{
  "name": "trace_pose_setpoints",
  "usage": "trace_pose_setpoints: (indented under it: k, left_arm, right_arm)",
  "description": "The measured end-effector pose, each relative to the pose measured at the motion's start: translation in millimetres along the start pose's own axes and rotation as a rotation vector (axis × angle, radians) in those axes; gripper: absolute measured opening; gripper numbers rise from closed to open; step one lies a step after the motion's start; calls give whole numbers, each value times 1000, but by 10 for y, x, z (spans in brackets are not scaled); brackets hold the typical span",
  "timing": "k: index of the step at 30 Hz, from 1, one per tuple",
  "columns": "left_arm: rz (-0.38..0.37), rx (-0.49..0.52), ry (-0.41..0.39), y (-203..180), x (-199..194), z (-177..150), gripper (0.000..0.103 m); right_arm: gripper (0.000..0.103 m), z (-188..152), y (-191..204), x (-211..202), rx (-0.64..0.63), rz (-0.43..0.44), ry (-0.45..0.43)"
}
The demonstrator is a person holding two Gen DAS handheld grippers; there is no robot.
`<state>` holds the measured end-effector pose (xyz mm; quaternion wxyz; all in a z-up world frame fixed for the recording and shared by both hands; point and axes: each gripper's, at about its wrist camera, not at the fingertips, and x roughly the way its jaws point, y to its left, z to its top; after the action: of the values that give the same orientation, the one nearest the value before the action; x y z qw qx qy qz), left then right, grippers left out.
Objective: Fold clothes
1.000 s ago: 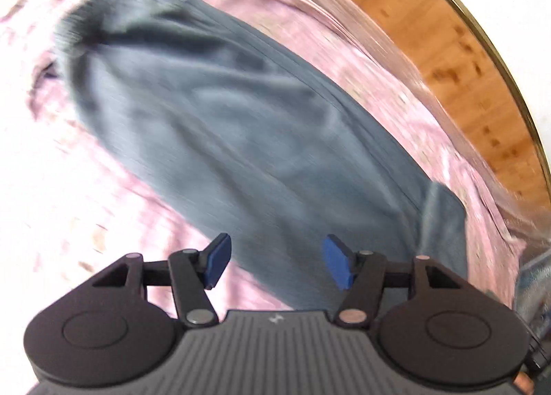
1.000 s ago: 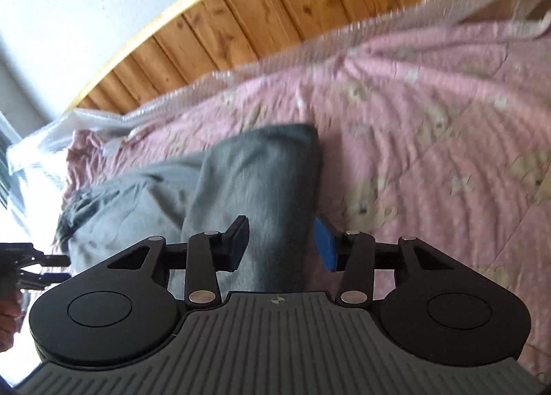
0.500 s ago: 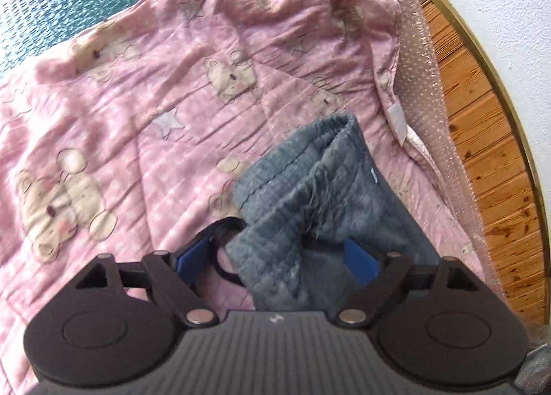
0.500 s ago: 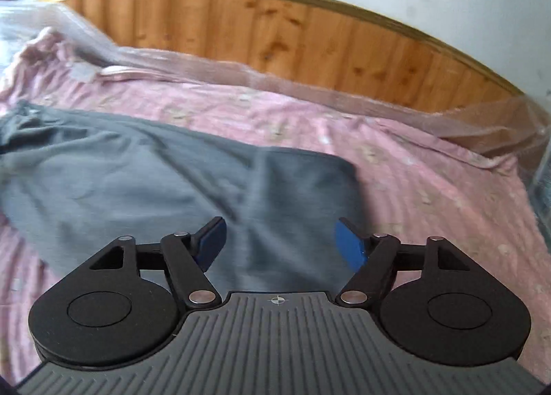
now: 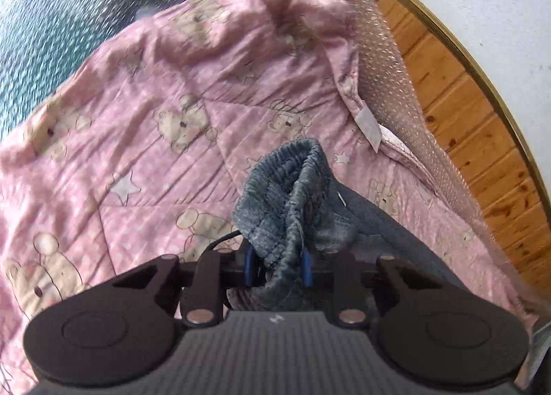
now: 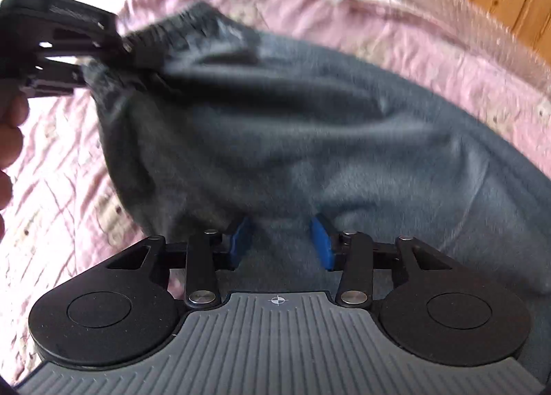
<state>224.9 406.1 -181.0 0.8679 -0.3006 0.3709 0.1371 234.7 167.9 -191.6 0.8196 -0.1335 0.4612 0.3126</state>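
A: Where are the trousers (image 5: 292, 202) found?

B: On the pink quilt (image 5: 144, 140), with the waistband end bunched up and lifted off it. The rest is spread over the quilt toward the wooden board (image 5: 482, 140).

A: And the left gripper (image 5: 278, 269)?

B: Its jaws have just been closing, and the ribbed waistband is now pinched between the blue pads — clenched on the trousers. In the right wrist view the same gripper (image 6: 113, 60) is seen at the waistband, with a hand (image 6: 10, 140) behind it.

A: The right gripper (image 6: 280, 243)?

B: It hangs over the middle of the trousers (image 6: 310, 126). Its jaws have just been narrowing, yet a gap is left between the pads — grey cloth is seen there, but no pinch can be made out through the blur.
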Motion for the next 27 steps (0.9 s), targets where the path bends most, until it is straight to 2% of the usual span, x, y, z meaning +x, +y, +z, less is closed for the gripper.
trace_pose_setpoints:
  k: [2,3,4,6,7,8,9,10,12,13,15,17,18,21,23,25,27]
  left_arm:
    - [-11,130,-44,-298,-124,-18,23]
    - [-21,208,-71,-477,-199,-39,23]
    - [-37,285,-92,-668,-262,-72,23]
    - [-105,430,-101,-1131,-304,-234,24]
    - [-147,495,-88,-1344,-284,-369,26]
    - [-197,553,-44,-1530,-193,-528,38]
    - [-228,601,8,-1665,-80,-696,42]
    - [-229,631,39,-1719,-8,-845,42]
    - [-236,683,95,-1805,105,-1119,40]
    - [-258,672,94,-1755,35,-1158,40]
    - [-335,611,84,-1578,-158,-1147,47]
    - [-389,564,84,-1419,-317,-1076,49]
    - [-380,559,69,-1354,-364,-1039,50]
    - [-271,607,0,-1260,-414,-931,60]
    - [-237,668,6,-1284,-331,-916,62]
    - [-235,735,23,-1345,-214,-956,62]
    - [-239,784,49,-1370,-102,-1042,62]
  right_arm:
    - [46,-1,-105,105,56,37,20]
    - [47,-16,-335,4,192,63,-22]
    - [53,-32,-573,-103,332,89,-67]
    - [59,-168,-1139,-334,614,147,-160]
    - [64,-295,-1412,-382,755,187,-202]
    - [70,-421,-1685,-430,895,228,-245]
    - [72,-570,-1907,-406,1007,261,-257]
    - [73,-693,-2066,-331,1088,298,-260]
    - [75,-787,-2204,-157,1136,330,-240]
    - [77,-747,-2188,-106,1099,315,-232]
    - [77,-609,-2101,-41,994,278,-229]
    - [84,-412,-1946,-22,865,241,-237]
    - [84,-299,-1837,-17,785,210,-247]
    - [84,90,-1499,8,544,157,-275]
    - [85,322,-1310,7,415,190,-292]
    - [87,606,-1113,214,300,247,-256]
    - [87,814,-923,538,187,245,-174]
